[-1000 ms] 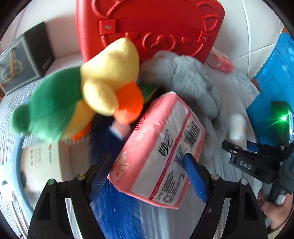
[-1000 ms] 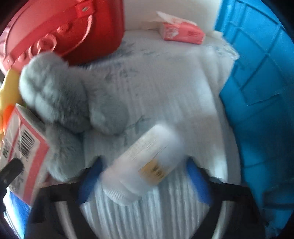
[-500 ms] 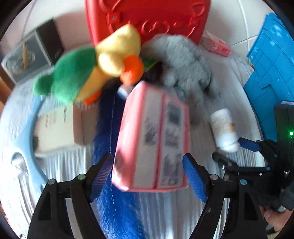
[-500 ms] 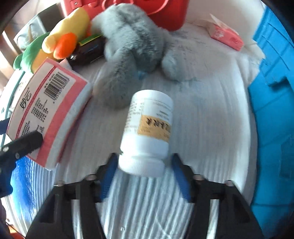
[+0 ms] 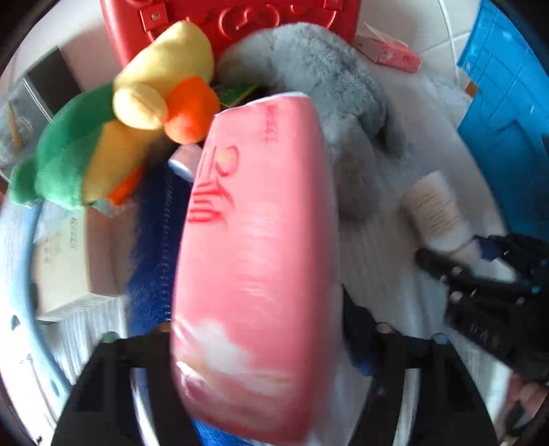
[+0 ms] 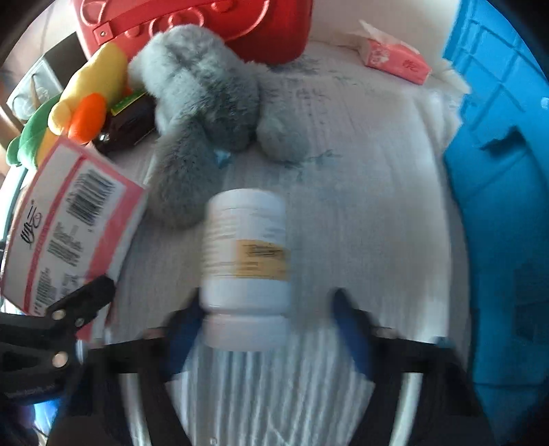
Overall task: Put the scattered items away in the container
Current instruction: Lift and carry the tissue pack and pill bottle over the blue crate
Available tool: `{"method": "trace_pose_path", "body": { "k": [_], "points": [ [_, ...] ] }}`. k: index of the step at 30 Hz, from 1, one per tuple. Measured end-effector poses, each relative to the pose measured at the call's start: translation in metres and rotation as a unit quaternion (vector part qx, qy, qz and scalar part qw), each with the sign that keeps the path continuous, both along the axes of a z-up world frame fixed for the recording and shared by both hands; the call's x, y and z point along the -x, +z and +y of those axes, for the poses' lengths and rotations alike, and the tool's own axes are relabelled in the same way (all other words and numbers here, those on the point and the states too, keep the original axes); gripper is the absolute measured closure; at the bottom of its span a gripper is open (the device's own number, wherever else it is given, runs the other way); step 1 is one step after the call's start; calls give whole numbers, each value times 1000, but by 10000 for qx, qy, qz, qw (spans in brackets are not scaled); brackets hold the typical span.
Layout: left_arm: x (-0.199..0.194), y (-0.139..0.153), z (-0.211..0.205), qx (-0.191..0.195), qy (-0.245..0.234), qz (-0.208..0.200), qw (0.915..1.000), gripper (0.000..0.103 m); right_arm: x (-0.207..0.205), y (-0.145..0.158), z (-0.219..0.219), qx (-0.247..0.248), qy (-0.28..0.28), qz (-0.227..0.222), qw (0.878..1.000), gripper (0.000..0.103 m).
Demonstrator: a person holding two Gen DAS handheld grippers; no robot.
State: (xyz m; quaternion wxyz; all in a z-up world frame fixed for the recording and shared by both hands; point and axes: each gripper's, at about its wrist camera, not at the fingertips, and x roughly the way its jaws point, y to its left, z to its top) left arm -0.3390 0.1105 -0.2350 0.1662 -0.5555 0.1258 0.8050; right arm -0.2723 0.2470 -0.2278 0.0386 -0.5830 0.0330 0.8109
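Note:
My left gripper (image 5: 260, 346) is shut on a pink tissue pack (image 5: 257, 260) that fills the middle of the left wrist view and hides its fingers; the pack also shows in the right wrist view (image 6: 68, 223). My right gripper (image 6: 264, 322) holds a white pill bottle (image 6: 247, 260) by its cap end; the frame is blurred, and a gap shows beside the right finger (image 6: 350, 322). The bottle also shows in the left wrist view (image 5: 435, 209). The blue container (image 6: 507, 206) stands at the right.
A green and yellow plush duck (image 5: 113, 137), a grey plush toy (image 6: 206, 113), a dark box (image 6: 127, 127), a red case (image 6: 206, 24) and a second pink tissue pack (image 6: 394, 58) lie on the white ribbed cloth (image 6: 360, 188). A cardboard box (image 5: 65, 260) and blue fabric (image 5: 151, 240) lie left.
The left gripper has closed on the tissue pack and turned it end-on, close to the camera. The right gripper has taken the bottle and lifted it off the cloth.

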Motion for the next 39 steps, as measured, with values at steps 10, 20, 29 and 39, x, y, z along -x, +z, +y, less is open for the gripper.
{"method": "trace_pose_path", "body": {
  "k": [10,20,29,39],
  "points": [
    [-35,57,-35,-412,271,224,9985,53,-28,42,-21,67,171,343,9992,58],
    [-120,144,-73,-518,600,1029,9915,53,-68,119,-51,206,645,1277,9895,70],
    [-181,148,-106,-476,1087,1122,9866,53,-115,127,-66,306,989,1304,9860,77],
    [-172,63,-115,-284,1300,320,9906,53,-111,44,-68,770,723,335,9938,52]
  ]
}}
